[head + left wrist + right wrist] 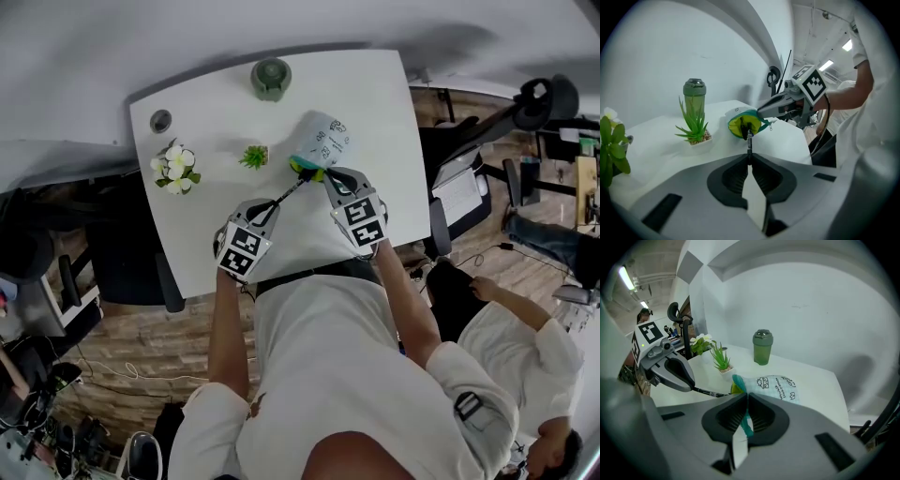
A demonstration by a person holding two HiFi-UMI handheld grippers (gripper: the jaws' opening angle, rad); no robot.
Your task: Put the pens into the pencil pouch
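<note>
Two claws, both closed tight on something. On the left side, the left claw (749,161) pinches a dark pen (749,142) by its back end, with the tip right at the yellow-lined mouth of the pouch (326,139). Meanwhile the right claw (744,397) is clamped on the pouch's teal rim. The pouch sits around the middle of the desk (216,117), toward its right edge, near a potted plant (254,157). A green cup (271,78) stands at the far edge.
</note>
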